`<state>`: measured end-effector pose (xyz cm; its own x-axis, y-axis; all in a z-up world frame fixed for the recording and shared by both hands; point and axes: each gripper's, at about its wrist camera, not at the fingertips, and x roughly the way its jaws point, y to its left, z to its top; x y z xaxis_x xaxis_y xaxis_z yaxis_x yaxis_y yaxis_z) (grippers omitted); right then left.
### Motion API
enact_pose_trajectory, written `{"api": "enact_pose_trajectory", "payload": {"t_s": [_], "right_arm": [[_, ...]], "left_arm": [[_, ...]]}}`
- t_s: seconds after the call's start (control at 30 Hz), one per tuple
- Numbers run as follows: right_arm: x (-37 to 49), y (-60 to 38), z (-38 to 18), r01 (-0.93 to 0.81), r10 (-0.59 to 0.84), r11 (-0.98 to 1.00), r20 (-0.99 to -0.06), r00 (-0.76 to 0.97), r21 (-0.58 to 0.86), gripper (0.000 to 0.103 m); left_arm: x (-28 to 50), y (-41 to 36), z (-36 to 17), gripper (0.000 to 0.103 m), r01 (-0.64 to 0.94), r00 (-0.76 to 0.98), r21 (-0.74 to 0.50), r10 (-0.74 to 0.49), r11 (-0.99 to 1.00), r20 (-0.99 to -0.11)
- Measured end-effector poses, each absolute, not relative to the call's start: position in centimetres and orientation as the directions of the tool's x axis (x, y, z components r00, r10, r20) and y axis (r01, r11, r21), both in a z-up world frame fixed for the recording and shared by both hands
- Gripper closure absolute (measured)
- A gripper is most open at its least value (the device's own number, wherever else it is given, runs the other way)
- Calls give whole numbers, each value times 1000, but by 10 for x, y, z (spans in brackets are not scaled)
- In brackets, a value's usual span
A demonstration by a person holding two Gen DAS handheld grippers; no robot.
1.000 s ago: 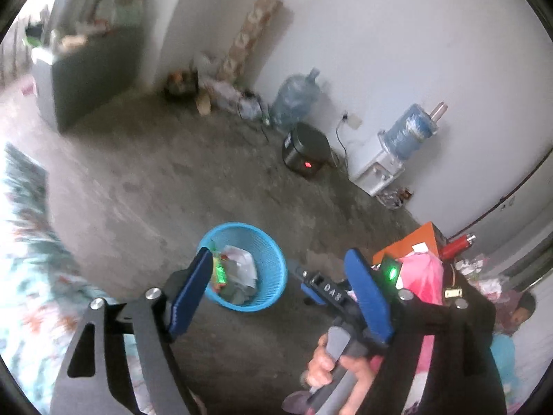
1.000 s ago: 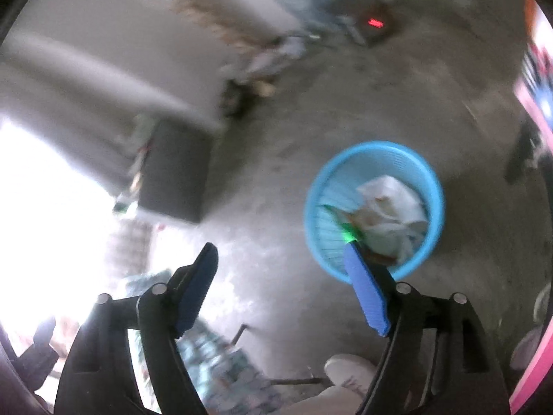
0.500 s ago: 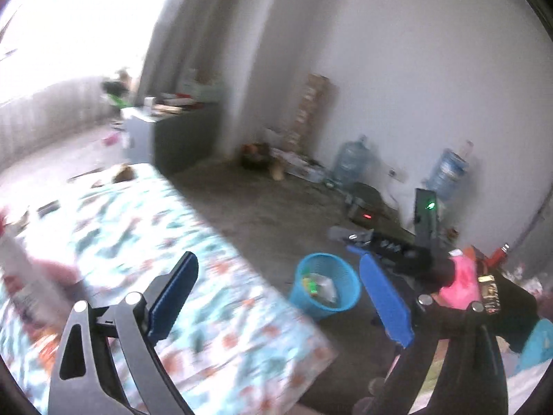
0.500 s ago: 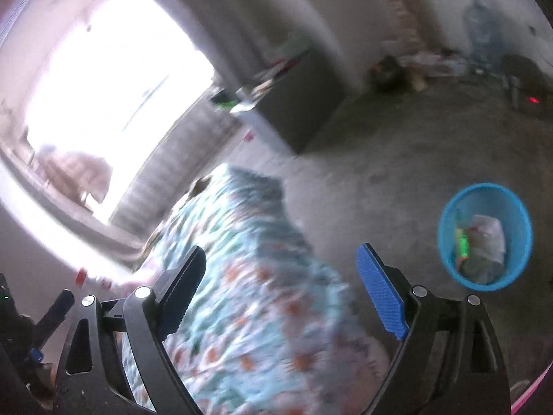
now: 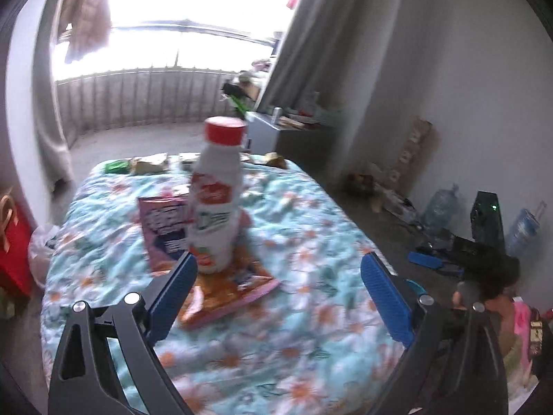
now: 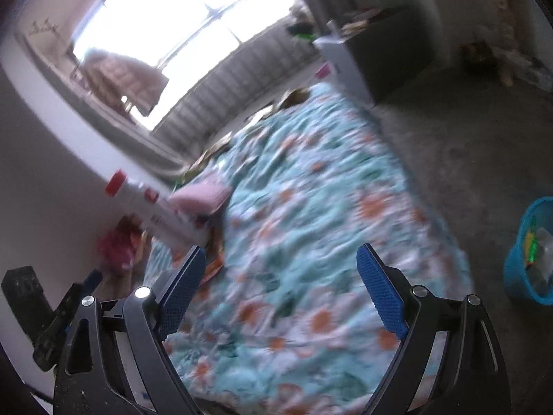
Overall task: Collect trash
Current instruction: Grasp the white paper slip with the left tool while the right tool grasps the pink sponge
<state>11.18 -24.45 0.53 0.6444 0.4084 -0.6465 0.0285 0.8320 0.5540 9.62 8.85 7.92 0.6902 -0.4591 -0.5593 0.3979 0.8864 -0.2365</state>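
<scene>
Both tongs spread wide over the bed, nothing gripped.
Left tongs (image 5: 278,276) and right tongs (image 6: 280,269) have just been opening, empty. Bottle (image 5: 216,197) is stood upright on wrappers (image 5: 221,287) on bed (image 5: 311,346); bin (image 6: 528,252) is set on floor beside.

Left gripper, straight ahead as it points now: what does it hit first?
Probably the floral bedspread. The left gripper is open, empty and angled down at bare quilt. The white bottle and the wrappers under it lie left of that line, though depth is hard to judge.
</scene>
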Motion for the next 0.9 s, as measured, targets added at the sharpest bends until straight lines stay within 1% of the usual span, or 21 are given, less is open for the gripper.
{"api": "enact_pose_trajectory", "payload": {"t_s": [0.17,0.37,0.5,0.67,0.73,0.83,0.9], "right_arm": [[126,-218,-2,-2,451,828,-665,595,560,18],[143,-194,-13,-21,493,818,-683,538,574,18],[152,-183,-19,-22,485,832,-708,513,554,18],[159,-179,-21,-54,527,810,-686,501,583,18],[166,-175,-24,-57,533,810,-695,483,583,18],[173,-166,-25,-64,543,809,-700,465,584,18],[173,-160,-21,-85,550,806,-688,474,586,18]], "left_arm": [[109,100,65,10,356,688,-267,-445,896,-574],[123,107,47,10,330,686,-243,-408,912,-602],[131,114,37,10,301,694,-242,-386,922,-608],[134,132,35,10,241,722,-250,-345,938,-600],[136,139,33,10,214,731,-255,-328,943,-599],[140,151,26,10,180,733,-284,-321,942,-599],[143,157,19,10,160,723,-307,-323,938,-611]]}}
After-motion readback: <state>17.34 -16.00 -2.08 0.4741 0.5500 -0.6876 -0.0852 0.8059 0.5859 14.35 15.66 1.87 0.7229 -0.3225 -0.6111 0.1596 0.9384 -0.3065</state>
